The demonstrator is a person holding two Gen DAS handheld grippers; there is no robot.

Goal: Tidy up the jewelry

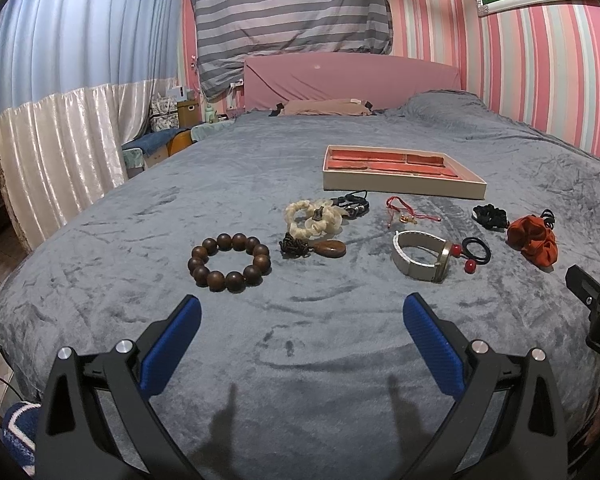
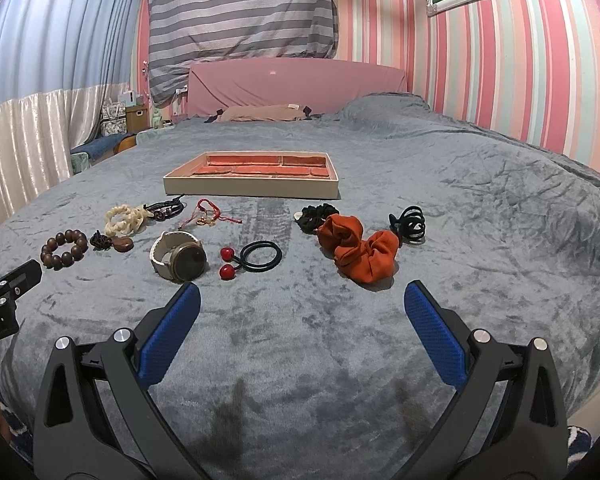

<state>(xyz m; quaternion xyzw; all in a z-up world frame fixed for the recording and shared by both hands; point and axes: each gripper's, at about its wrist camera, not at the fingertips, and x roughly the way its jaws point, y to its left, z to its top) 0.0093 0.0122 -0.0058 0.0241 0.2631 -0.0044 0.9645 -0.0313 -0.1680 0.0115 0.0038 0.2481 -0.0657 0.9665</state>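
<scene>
Tray at 12 o'clock empty; beads, watch, scrunchie unsorted on bed. Left tongs, right tongs released, empty. Task unstarted.

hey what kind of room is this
Most likely a home bedroom: the jewelry lies on a bed with a grey blanket, a pink headboard and pillow stand behind, and curtains hang at the left.

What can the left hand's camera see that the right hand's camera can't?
Only the left wrist view shows the left gripper with both fingers spread open. Only the right wrist view shows the watch's round face and the whole black claw clip. Both show the tray, the brown bead bracelet, the orange scrunchie and the grey blanket.
</scene>
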